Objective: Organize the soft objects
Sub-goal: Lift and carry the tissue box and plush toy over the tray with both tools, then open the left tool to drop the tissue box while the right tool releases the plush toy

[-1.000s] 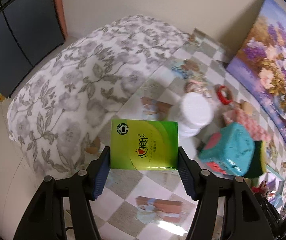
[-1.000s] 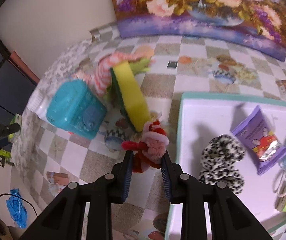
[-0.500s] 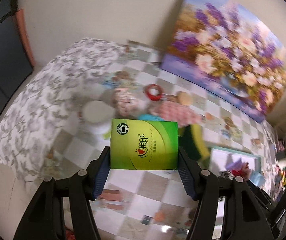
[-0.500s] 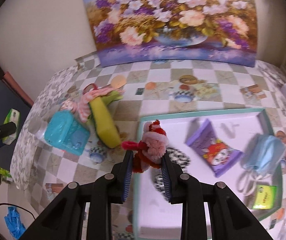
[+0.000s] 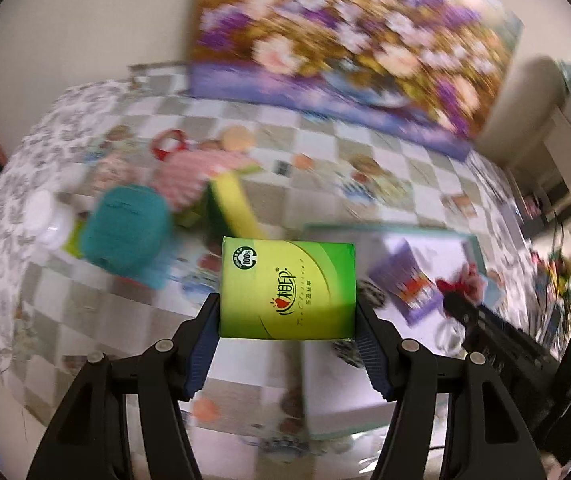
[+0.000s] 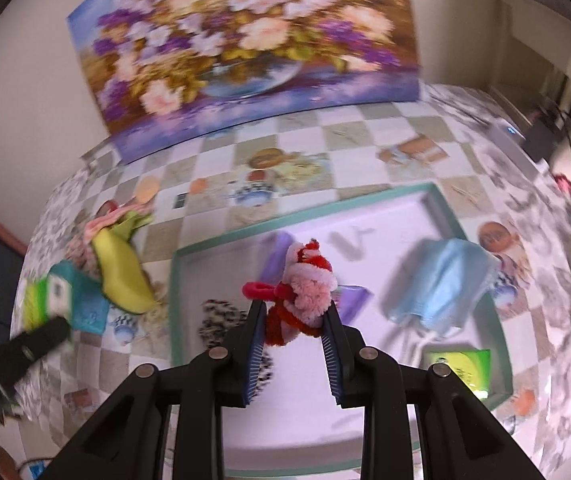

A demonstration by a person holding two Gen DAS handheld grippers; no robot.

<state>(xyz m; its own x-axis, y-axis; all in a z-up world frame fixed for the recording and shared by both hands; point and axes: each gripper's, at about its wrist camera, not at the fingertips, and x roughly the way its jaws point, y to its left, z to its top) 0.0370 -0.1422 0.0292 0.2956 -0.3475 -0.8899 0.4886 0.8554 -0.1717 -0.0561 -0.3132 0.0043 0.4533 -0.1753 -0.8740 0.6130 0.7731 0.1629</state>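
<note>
My left gripper [image 5: 288,312] is shut on a green tissue pack [image 5: 288,289] and holds it above the table, left of the teal-rimmed white tray [image 5: 471,240]. My right gripper [image 6: 294,314] is shut on a pink and red plush toy [image 6: 305,286] and holds it over the tray [image 6: 301,212]. In the tray lie a purple packet [image 6: 275,256], a blue face mask [image 6: 441,280], a leopard-print scrunchie [image 6: 221,320] and a second green tissue pack [image 6: 461,368]. The right gripper with its toy also shows in the left wrist view [image 5: 461,286].
Left of the tray on the checkered tablecloth sit a yellow sponge [image 6: 123,276], a teal box [image 5: 125,232], a pink striped cloth [image 5: 193,172], a red ring [image 5: 169,144] and a white lidded jar [image 5: 47,216]. A flower painting [image 6: 245,48] leans against the back wall.
Both grippers have swung right with their loads. The right gripper moved from the tray's left edge to over its middle. The left gripper moved toward the tray.
</note>
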